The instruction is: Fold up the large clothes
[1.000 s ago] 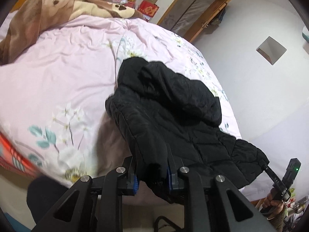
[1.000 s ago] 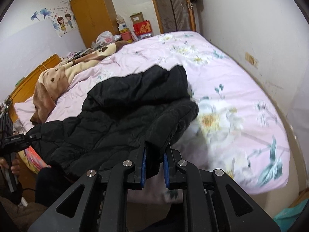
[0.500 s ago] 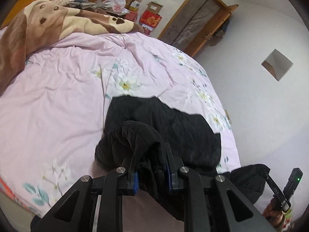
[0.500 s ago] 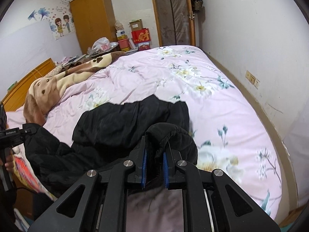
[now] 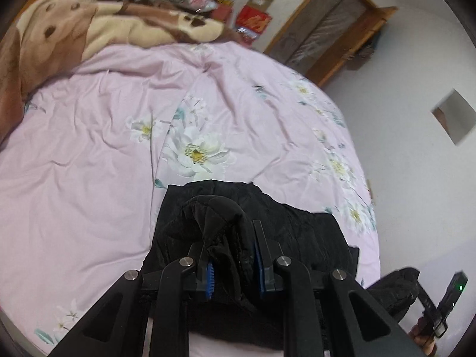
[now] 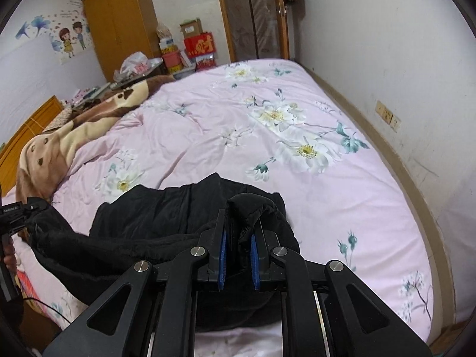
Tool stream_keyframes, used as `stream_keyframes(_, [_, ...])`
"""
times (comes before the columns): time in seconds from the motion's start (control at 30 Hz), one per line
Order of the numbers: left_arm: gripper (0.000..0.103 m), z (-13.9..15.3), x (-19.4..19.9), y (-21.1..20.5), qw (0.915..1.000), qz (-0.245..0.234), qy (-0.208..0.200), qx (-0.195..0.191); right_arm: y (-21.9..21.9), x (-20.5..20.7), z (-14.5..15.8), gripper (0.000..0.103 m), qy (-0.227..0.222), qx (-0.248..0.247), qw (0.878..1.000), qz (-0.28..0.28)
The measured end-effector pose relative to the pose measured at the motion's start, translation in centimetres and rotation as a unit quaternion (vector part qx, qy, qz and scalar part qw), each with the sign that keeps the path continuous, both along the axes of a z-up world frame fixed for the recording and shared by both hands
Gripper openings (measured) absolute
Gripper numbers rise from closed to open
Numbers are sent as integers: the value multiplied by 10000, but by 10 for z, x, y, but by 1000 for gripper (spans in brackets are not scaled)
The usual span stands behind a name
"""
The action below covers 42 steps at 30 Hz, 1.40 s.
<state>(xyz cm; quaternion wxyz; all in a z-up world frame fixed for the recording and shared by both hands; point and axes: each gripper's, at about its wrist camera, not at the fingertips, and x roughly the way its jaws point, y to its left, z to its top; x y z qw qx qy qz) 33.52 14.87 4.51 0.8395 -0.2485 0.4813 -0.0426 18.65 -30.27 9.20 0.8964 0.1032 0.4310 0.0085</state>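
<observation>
Across most of both views: wide pink floral duvet-covered bed (image 6: 297, 125), wrinkled, flower prints scattered over it. Upper left of each frame: brown and cream plush blanket (image 5: 89, 26) bunched along the bed's far edge. Beyond it, upper left of the right wrist view: tall orange wooden wardrobe (image 6: 119, 20), and at top centre a wood-framed door (image 6: 253, 15) with stacked red and brown cardboard boxes (image 6: 197, 44) beside it.

Lower centre of both frames: black quilted padded jacket (image 5: 297, 232), bunched at the near edge of the bed, part of it hanging off at lower left of the right wrist view. Much of the jacket hidden behind the black linkages of each tool.

Left gripper (image 5: 233, 267): clenched on a raised hump of the jacket, fabric squeezed between its blue pads. Right gripper (image 6: 238, 255): likewise clamped on a fold of the same jacket, cloth pinched between blue pads.

Lower right of the left wrist view: the other tool's handle with a small green light (image 5: 459, 287), partly cut off by the frame edge.
</observation>
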Motion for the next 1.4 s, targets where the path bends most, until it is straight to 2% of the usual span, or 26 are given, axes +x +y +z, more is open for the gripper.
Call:
stream_keyframes(0.2, [22,-32,54,-8,9990,42,433,97,-3,55,-28,13,453,45,9989,-58])
stream_keyframes(0.37, [28,-55,85,-3,9965,249,769,-202,-15,90,-50,14,807,359,9957,-284])
stream_keyframes(0.43, [39,-54,87,2,9966,238,626,-475,-25,98,-54,17,864,709,9927,-445])
stream_keyframes(0.5, [67,-47,85,14,9959,188,223,-858,-31,100,-54,22,821,921,9911,-499])
stream_keyframes(0.53, [73,-41,82,20,9954,187,-6,-942,-34,100,-53,26,720,983,9913,-489])
stream_keyframes(0.6, [76,-28,75,37,9924,240,-468,-1116,-37,97,-49,34,522,957,9930,-458])
stream_keyframes(0.67, [76,-23,72,52,9914,255,-572,-1146,-41,91,-44,36,316,778,9958,-372])
stream_keyframes(0.73, [77,-22,72,57,9934,117,-568,-994,-44,86,-40,40,156,675,9972,-279])
stream_keyframes(0.8, [78,-27,68,59,9951,-108,-572,-800,-48,80,-39,47,5,626,9979,-189])
stream_keyframes(0.87, [78,-40,65,55,9952,-502,-431,-727,-52,72,-41,54,-106,532,9985,76])
stream_keyframes(1.0, [83,-69,64,40,9925,-1091,-87,-545,-60,69,-67,62,194,375,9982,414])
stream_keyframes(1.1, [83,-83,67,23,9903,-1371,-61,-195,-61,73,-89,65,392,378,9967,608])
stream_keyframes(1.17, [83,-94,74,13,9887,-1492,74,-126,-60,78,-103,73,461,561,9945,752])
stream_keyframes(1.3, [83,-112,87,-3,9870,-1560,353,141,-52,96,-123,73,565,610,9924,902])
stream_keyframes(1.4, [83,-122,96,-8,9883,-1409,545,214,-46,108,-132,73,760,722,9898,964])
